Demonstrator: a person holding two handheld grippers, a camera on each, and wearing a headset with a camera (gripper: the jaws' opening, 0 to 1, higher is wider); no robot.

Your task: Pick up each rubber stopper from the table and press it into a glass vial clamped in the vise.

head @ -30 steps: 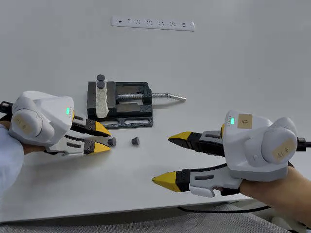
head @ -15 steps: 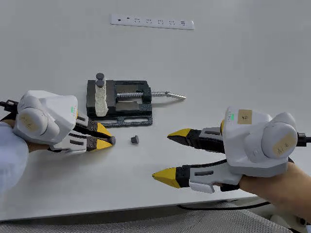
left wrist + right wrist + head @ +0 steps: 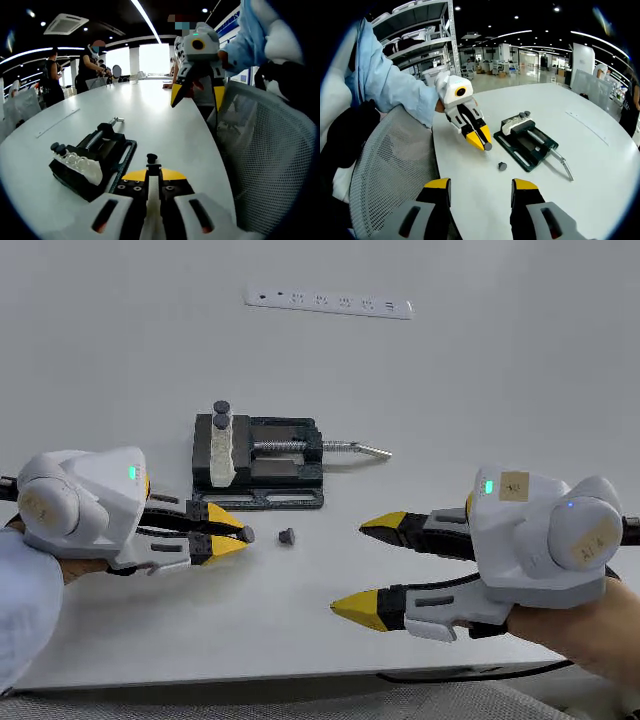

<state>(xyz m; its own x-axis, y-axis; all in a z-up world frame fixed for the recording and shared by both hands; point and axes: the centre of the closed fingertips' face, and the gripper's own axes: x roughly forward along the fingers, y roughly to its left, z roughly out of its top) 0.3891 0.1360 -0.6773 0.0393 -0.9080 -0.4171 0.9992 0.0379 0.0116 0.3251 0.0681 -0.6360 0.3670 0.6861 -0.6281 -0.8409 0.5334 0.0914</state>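
The right gripper (image 3: 350, 567) is held over the table (image 3: 480, 370), jaws spread wide with nothing between them. The left gripper (image 3: 242, 535) has its jaws closed on one rubber stopper (image 3: 248, 535), pinched at the very tips. A second stopper (image 3: 287, 536) lies on the table just past the left fingertips, between both grippers. Beyond the fingertips stands the vise (image 3: 290, 455), clamping the glass vials (image 3: 222, 445). Two seem to carry stoppers, though the count is unclear.
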